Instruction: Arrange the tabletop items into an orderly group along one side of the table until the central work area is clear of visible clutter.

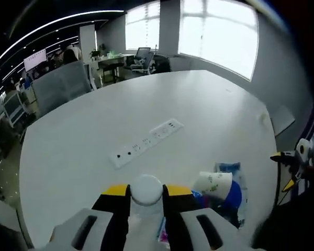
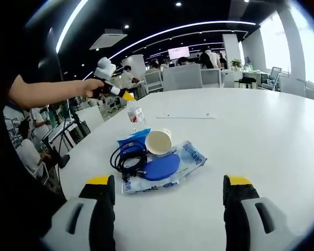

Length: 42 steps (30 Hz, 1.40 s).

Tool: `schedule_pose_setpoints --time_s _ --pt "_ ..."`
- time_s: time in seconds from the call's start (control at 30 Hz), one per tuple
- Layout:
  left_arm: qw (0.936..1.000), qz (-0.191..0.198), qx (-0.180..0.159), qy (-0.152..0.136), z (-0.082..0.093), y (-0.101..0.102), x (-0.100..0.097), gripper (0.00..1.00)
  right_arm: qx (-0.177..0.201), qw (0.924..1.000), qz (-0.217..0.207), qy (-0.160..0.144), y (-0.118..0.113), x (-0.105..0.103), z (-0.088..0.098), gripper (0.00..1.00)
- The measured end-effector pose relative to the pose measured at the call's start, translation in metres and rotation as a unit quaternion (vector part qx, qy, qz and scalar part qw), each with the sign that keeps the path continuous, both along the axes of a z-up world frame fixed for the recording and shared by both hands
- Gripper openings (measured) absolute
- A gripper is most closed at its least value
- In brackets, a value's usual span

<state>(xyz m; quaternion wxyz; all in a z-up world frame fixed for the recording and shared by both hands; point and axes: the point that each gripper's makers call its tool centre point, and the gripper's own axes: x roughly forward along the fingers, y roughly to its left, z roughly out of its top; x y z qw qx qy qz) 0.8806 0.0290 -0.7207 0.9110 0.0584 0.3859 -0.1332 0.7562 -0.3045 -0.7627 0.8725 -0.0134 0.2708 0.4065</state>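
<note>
A clear water bottle with a white cap (image 1: 146, 189) sits between the yellow-tipped jaws of my left gripper (image 1: 146, 192), which is shut on it. In the right gripper view, that left gripper (image 2: 120, 93) holds the bottle (image 2: 136, 116) by its top at the table's near-left edge. Just in front lies a pile: a paper cup (image 2: 158, 141) on its side, a blue disc (image 2: 161, 167), a coiled black cable (image 2: 126, 157) and a blue-and-clear plastic packet (image 2: 192, 155). My right gripper (image 2: 170, 183) stands wide open, short of the pile. The cup (image 1: 213, 183) lies right of the bottle.
A white power strip (image 1: 146, 142) lies across the middle of the round white table (image 1: 94, 130). The right gripper (image 1: 285, 170) hangs past the table's right edge. Office chairs, desks and people (image 2: 162, 73) stand beyond the far rim.
</note>
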Motion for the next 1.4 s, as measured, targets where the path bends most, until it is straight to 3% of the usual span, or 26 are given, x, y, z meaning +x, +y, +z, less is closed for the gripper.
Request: schedule_pose_setpoints --time_s 0.07,0.2,0.37,0.53,0.63,0.8,0.97,1.07,1.23,1.3,1.4 --pt "0.9998 0.011 -0.014 -0.010 0.006 0.000 -0.001 0.26 -0.001 1.0000 0.003 -0.001 0.001 -0.001 0.000 0.81" --pt "0.9955 0.051 -0.056 -0.056 0.032 0.002 -0.001 0.32 0.003 1.0000 0.001 -0.001 0.004 -0.001 0.002 0.82" --pt "0.9945 0.050 -0.060 -0.070 0.051 -0.001 -0.018 0.40 0.020 0.9997 -0.008 -0.011 0.009 0.004 0.016 0.82" --pt "0.9923 0.044 -0.079 -0.085 0.060 -0.017 -0.043 0.42 0.011 0.9995 0.013 -0.026 0.016 0.007 0.022 0.84" --pt "0.9904 0.042 -0.098 -0.087 0.059 -0.026 -0.057 0.45 0.011 0.9993 0.017 -0.033 0.017 0.011 0.027 0.85" --pt "0.9911 0.032 -0.096 -0.086 0.049 -0.037 -0.080 0.53 0.012 0.9987 0.021 -0.044 0.019 0.020 0.032 0.85" --pt "0.9887 0.034 -0.101 -0.106 0.042 -0.048 -0.103 0.62 0.011 0.9978 0.027 -0.060 0.021 0.028 0.038 0.86" --pt "0.9887 0.033 -0.105 -0.102 0.033 -0.053 -0.115 0.63 0.013 0.9966 0.038 -0.072 0.026 0.033 0.043 0.86" --pt "0.9861 0.040 -0.099 -0.127 0.035 -0.055 -0.127 0.66 0.011 0.9951 0.050 -0.085 0.031 0.040 0.048 0.85" --pt "0.9857 0.044 -0.061 -0.151 0.041 -0.054 -0.135 0.68 0.016 0.9927 0.061 -0.103 0.037 0.043 0.055 0.84" --pt "0.9862 0.047 -0.061 -0.147 0.041 -0.062 -0.147 0.74 0.017 0.9926 0.063 -0.103 0.040 0.046 0.057 0.84"
